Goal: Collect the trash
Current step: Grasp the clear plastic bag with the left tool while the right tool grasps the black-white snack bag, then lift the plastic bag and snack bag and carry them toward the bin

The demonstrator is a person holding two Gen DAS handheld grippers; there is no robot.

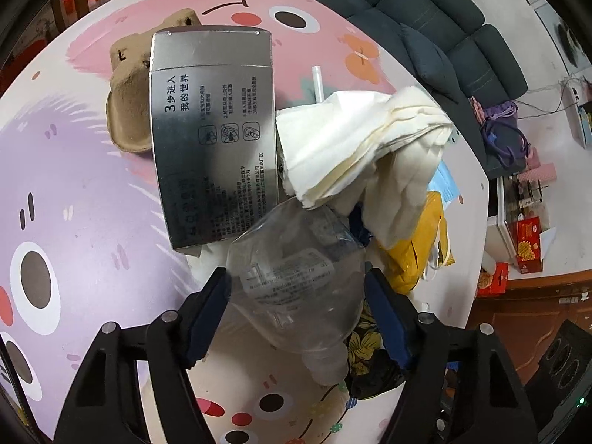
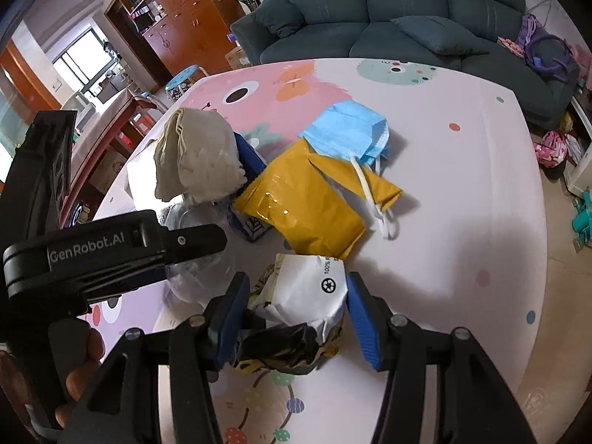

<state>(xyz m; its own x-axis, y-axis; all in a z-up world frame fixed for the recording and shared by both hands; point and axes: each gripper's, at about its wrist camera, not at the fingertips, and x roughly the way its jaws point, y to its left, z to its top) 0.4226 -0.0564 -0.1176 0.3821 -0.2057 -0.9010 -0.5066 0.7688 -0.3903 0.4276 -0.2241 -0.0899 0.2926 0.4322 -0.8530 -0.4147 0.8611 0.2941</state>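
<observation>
Trash is heaped mid-table: the left gripper [image 1: 296, 314] clamps a crushed clear plastic bottle [image 1: 296, 281] while the right gripper [image 2: 294, 322] pinches a crumpled white-and-black wrapper [image 2: 299, 303] (seemingly for gathering).

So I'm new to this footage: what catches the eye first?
A heap of trash on a cartoon-print table: a silver box beside crumpled white tissue, with a yellow pouch and blue face mask nearby. The left gripper straddles a clear plastic bottle; the right gripper brackets a crumpled wrapper.
</observation>
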